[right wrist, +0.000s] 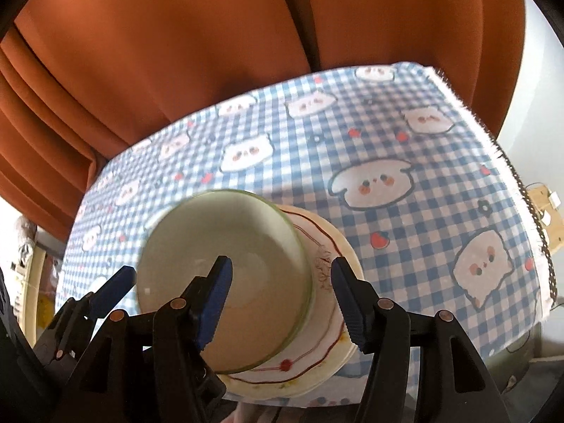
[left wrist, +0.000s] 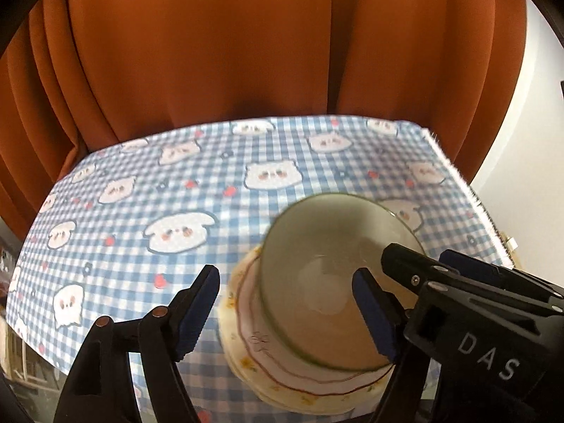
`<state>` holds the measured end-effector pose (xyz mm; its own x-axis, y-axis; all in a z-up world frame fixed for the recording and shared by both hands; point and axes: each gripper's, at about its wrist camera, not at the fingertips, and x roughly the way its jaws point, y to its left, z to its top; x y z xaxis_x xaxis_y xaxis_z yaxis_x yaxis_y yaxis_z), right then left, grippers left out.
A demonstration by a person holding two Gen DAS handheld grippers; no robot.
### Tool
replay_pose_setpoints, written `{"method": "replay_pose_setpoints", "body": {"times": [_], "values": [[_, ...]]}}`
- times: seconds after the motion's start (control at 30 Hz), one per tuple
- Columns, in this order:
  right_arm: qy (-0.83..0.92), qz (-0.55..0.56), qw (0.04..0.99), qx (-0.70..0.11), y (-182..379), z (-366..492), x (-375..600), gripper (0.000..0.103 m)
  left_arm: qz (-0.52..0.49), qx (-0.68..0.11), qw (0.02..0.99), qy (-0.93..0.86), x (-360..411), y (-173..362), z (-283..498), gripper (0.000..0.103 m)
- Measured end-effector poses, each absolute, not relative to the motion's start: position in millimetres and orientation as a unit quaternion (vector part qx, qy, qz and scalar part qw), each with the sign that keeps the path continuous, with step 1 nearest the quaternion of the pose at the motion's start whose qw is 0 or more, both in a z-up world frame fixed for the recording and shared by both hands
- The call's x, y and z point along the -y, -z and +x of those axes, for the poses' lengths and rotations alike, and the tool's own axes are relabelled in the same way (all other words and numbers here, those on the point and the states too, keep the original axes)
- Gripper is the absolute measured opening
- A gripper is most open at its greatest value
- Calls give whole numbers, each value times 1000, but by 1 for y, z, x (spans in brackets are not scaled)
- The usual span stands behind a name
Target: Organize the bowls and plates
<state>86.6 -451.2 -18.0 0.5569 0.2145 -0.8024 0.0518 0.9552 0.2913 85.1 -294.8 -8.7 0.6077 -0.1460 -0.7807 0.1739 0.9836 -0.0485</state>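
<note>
A pale green bowl [left wrist: 317, 268] stands on a stack of cream plates [left wrist: 253, 345] with red wavy rims near the table's front edge. My left gripper [left wrist: 287, 312] is open, its jaws wide apart over the bowl and plates, gripping nothing. In the right wrist view the bowl [right wrist: 246, 246] sits on the plates [right wrist: 328, 331]. My right gripper [right wrist: 282, 301] is open around the bowl's near right side; its left finger [right wrist: 215, 303] reaches over the bowl's inside. The left gripper's blue-padded fingertips [right wrist: 112, 282] show at the bowl's left.
A blue checked tablecloth [left wrist: 141, 211] with cartoon animals covers the table. Orange curtains [left wrist: 211, 53] hang behind it. The table's right edge [right wrist: 521, 183] has a frayed fringe, with a white wall beyond.
</note>
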Motion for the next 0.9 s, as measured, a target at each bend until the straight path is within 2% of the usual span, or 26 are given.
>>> {"method": "replay_pose_setpoints", "body": {"times": [0.1, 0.17, 0.43, 0.53, 0.63, 0.7, 0.9], "values": [[-32, 133, 883, -448, 5, 74, 440, 63, 15, -418, 904, 93, 278, 0, 76, 84], [-21, 122, 892, -434, -3, 64, 428, 68, 20, -412, 907, 89, 267, -4, 70, 86], [-12, 90, 913, -398, -16, 31, 363, 68, 30, -391, 917, 69, 188, -12, 43, 93], [-7, 94, 917, -388, -13, 19, 338, 68, 38, -372, 926, 58, 159, -11, 31, 95], [-3, 98, 920, -379, -9, 8, 317, 75, 45, -351, 934, 54, 131, -10, 18, 95], [7, 93, 927, -363, -5, -2, 302, 76, 49, -338, 939, 52, 110, -5, 10, 95], [14, 78, 938, -339, 8, -20, 268, 77, 42, -336, 940, 47, 68, 10, -2, 95]]}}
